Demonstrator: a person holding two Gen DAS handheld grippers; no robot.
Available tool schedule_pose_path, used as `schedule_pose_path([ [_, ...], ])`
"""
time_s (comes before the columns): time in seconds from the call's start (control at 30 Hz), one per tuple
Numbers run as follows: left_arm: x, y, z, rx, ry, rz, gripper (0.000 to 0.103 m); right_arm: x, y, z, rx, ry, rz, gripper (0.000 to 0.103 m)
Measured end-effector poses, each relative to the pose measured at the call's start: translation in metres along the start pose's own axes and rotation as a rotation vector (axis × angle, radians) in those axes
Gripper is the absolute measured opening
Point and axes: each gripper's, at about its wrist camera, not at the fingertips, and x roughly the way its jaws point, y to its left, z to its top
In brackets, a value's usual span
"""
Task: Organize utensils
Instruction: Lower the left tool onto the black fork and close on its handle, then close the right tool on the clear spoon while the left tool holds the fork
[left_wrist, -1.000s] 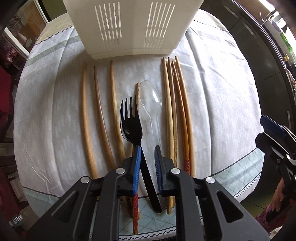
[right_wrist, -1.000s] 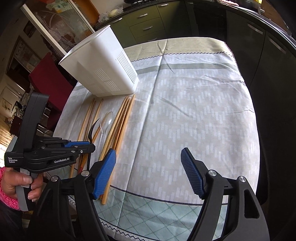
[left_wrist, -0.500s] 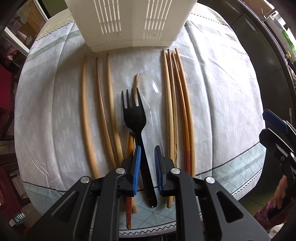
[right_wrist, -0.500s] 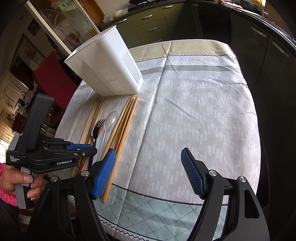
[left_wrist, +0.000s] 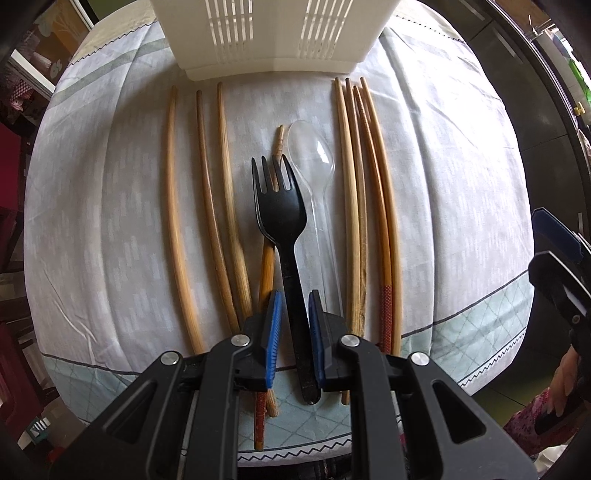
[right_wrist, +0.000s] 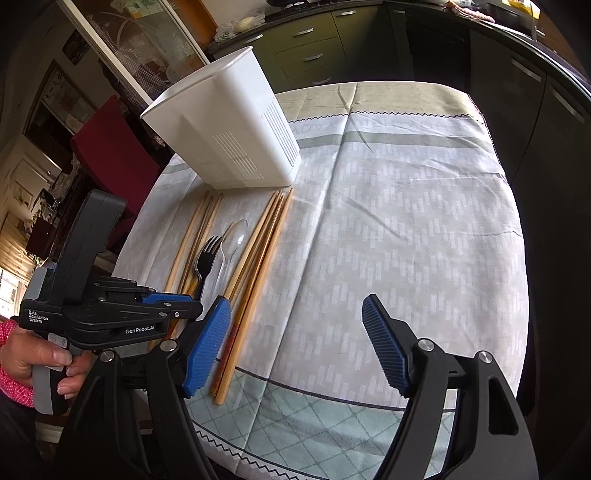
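The left gripper (left_wrist: 294, 325) clamps the black plastic fork (left_wrist: 282, 221) by its handle, tines pointing ahead of the fingers; the right gripper (right_wrist: 295, 343) stands wide apart, holding nothing.

Dark green drawer cabinets (right_wrist: 314, 48) behind a cloth-covered table (right_wrist: 424, 221) — red chair (right_wrist: 110, 158) beside it.

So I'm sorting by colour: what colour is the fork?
Black; the fork shows best in the left wrist view.
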Motion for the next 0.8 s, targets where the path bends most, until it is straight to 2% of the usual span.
schedule_pose_path([
  [0.3,0.005,-0.01,0.029,0.011,-0.041,0.036,0.013,-0.001,0.001,0.003,-0.004,0.008,-0.022,0.074],
  [0.43,-0.001,-0.007,0.033,0.017,-0.06,0.015,0.009,0.0,0.004,0.006,-0.005,0.012,-0.05,0.073],
  [0.6,-0.032,0.009,0.034,0.031,-0.133,-0.049,0.009,0.005,0.006,0.015,0.013,0.029,-0.055,0.04],
  [0.67,-0.043,0.016,0.034,0.029,-0.161,-0.062,0.009,0.013,0.01,0.019,0.019,0.053,-0.045,0.034],
  [0.77,-0.059,0.03,0.036,0.016,-0.209,-0.059,0.009,0.029,0.029,0.023,-0.007,0.104,-0.019,0.033],
  [0.8,-0.064,0.034,0.033,0.009,-0.223,-0.057,0.009,0.036,0.038,0.024,-0.024,0.12,-0.019,0.028],
])
